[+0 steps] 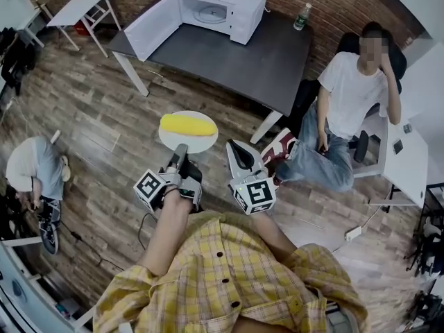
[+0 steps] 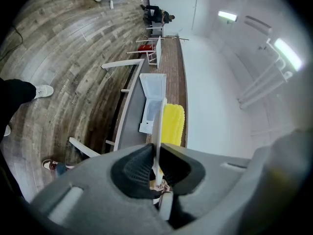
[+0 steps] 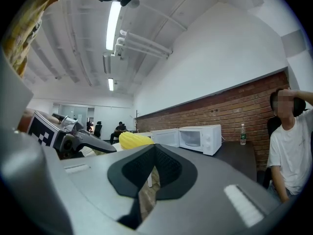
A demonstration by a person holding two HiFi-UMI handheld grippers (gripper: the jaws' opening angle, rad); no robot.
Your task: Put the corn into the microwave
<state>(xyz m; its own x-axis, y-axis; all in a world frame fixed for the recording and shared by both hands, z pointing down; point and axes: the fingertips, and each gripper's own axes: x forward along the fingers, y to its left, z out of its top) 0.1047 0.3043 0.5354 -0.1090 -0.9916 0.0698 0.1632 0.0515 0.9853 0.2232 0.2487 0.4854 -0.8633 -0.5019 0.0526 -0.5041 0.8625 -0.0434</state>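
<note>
A yellow corn cob (image 1: pixel 187 125) lies on a white plate (image 1: pixel 171 141) held out over the wooden floor. My left gripper (image 1: pixel 181 148) is shut on the plate's near rim; in the left gripper view the plate edge (image 2: pixel 159 126) runs between the pads with the corn (image 2: pixel 172 124) beyond. My right gripper (image 1: pixel 236 148) hangs beside the plate, to its right, shut and empty. The white microwave (image 1: pixel 225 7) stands ahead on a dark table (image 1: pixel 270 64) with its door (image 1: pixel 154 26) swung wide open. In the right gripper view I see the corn (image 3: pixel 134 140) and microwave (image 3: pixel 200 138).
A person (image 1: pixel 347 103) sits on a chair right of the dark table, legs stretched toward me. A bottle (image 1: pixel 300 17) stands on the table's far right corner. A white folding table (image 1: pixel 83 5) is at the back left. Another person (image 1: pixel 35 165) crouches at the left.
</note>
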